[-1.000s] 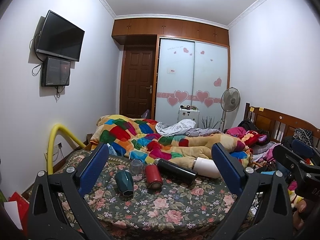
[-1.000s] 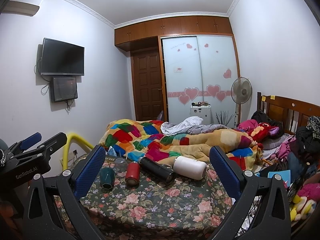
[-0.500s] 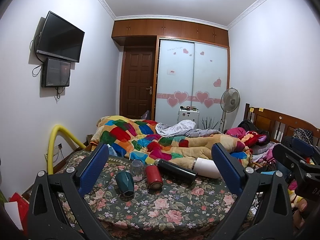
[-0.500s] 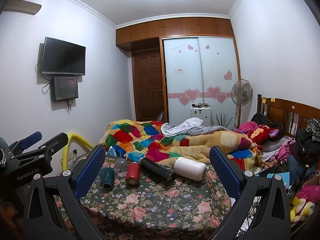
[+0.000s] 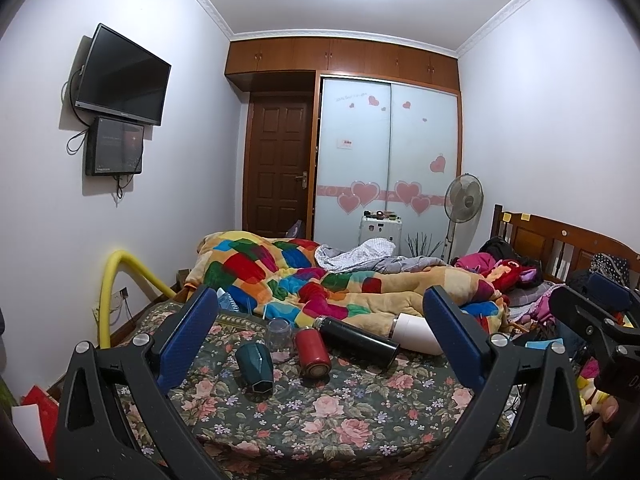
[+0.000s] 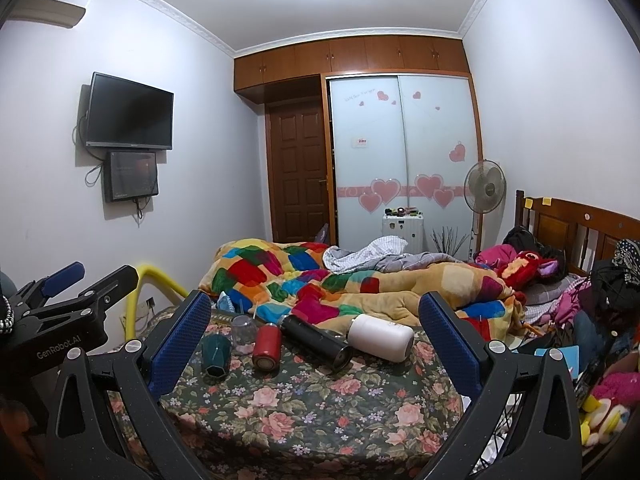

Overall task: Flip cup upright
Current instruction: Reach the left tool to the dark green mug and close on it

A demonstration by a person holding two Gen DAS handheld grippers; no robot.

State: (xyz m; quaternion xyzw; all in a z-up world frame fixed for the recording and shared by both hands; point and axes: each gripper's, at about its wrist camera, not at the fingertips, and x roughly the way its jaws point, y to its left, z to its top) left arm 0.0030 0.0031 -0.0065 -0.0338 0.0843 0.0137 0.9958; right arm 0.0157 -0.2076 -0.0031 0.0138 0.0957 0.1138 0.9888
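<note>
Several drink vessels sit in a row on the flowered bedspread (image 5: 320,420). A dark green faceted cup (image 5: 255,367) stands upside down, as does a clear glass cup (image 5: 279,332) behind it. A red can-shaped cup (image 5: 312,353), a black flask (image 5: 356,341) and a white flask (image 5: 414,333) lie on their sides. They show in the right wrist view too: green cup (image 6: 216,354), red cup (image 6: 267,347), black flask (image 6: 316,340), white flask (image 6: 380,337). My left gripper (image 5: 320,340) and right gripper (image 6: 316,342) are both open and empty, held short of the cups.
A patchwork quilt (image 5: 304,280) is heaped behind the cups. A yellow padded rail (image 5: 108,292) stands at the left. Clothes and toys (image 6: 580,300) pile at the right by the wooden headboard (image 6: 580,232). The other gripper shows at the edge of each view.
Both views have shifted very slightly. The cups and flasks have not moved and both grippers stay open.
</note>
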